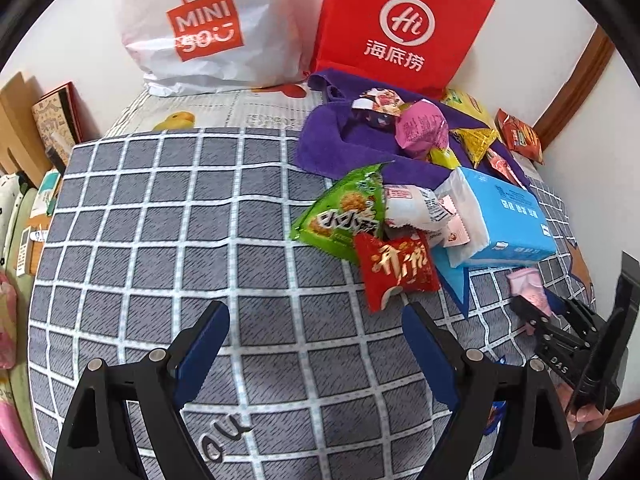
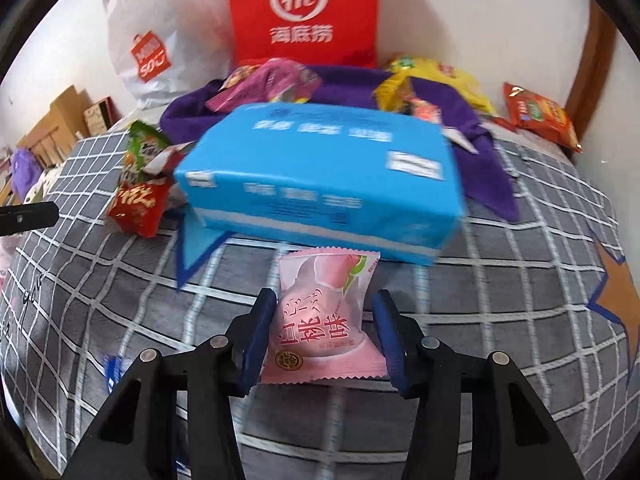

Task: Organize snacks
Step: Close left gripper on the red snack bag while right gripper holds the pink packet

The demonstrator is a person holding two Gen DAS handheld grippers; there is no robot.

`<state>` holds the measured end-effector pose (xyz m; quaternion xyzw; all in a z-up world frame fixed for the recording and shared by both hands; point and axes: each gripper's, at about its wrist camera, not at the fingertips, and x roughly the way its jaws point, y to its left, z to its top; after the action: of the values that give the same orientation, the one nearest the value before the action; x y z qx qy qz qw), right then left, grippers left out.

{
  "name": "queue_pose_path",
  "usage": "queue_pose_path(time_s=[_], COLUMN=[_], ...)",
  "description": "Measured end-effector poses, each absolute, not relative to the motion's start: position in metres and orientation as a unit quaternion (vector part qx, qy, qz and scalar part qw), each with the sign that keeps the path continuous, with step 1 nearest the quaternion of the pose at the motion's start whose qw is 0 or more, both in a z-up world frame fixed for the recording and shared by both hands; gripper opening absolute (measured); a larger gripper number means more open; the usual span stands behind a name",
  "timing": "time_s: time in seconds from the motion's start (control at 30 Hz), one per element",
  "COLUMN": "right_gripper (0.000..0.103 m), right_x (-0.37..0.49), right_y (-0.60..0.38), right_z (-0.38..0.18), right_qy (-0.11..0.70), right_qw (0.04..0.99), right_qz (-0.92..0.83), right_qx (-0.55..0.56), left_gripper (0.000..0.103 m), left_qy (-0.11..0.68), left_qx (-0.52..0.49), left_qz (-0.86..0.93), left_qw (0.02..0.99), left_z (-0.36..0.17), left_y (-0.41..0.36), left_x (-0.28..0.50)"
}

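Two grippers: both over a bed with a grey quilt (image 1: 160, 240), white grid lines, soft woven cloth.
Left gripper (image 1: 316, 320): jaws wide apart, nothing between the blue pads, only bare quilt below.
Right gripper (image 2: 324, 316): jaws straddle a pink snack packet (image 2: 320, 320); left pad touching its edge, right pad just clear of it, so not clamped.
Pink snack packet: glossy plastic film, pillow-shaped, crimped zigzag ends, peach print; lies flat on the quilt just in front of the tissue pack, toward the bed's right edge.
Tissue pack (image 2: 320, 176): blue soft-wrap brick, shiny film, white ply showing at one end in the left view.
Red packet (image 1: 396, 270): crinkled foil, puffy, touching the green packet (image 1: 340, 216), also foil, at mid-bed.
White wrapper (image 1: 416, 204): matte film, wedged between green packet and tissue pack.
Purple towel (image 1: 352, 140): fuzzy terry, bunched, near the far edge; pink (image 1: 422, 130), yellow (image 1: 476, 140) and patterned sachets piled on it.
Orange-red packet (image 1: 520, 136): flat foil, far right corner by the wall.
Bags: red paper bag (image 1: 400, 28), stiff and boxy; white plastic bag (image 1: 192, 28), soft and wrinkled; both against the wall at the far edge.
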<state>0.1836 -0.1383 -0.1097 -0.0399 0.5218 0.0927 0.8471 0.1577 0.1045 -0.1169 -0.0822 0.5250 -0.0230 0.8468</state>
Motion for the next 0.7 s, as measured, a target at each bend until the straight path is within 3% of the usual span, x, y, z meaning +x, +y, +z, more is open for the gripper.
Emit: queue_pose_path(time_s=[0.7], right_gripper=[0.051], right_x=[0.178], right_y=[-0.185], right_z=[-0.120], right_qy=[0.510], right_qw=[0.857], right_qz=[0.075], right_qx=[-0.026], left_gripper=[0.087], left_qy=[0.551], left_qx=[-0.078], left_qz=[-0.014], left_qw=[0.831], left_z=[-0.156], left_y=[0.052], left_x=[0.209])
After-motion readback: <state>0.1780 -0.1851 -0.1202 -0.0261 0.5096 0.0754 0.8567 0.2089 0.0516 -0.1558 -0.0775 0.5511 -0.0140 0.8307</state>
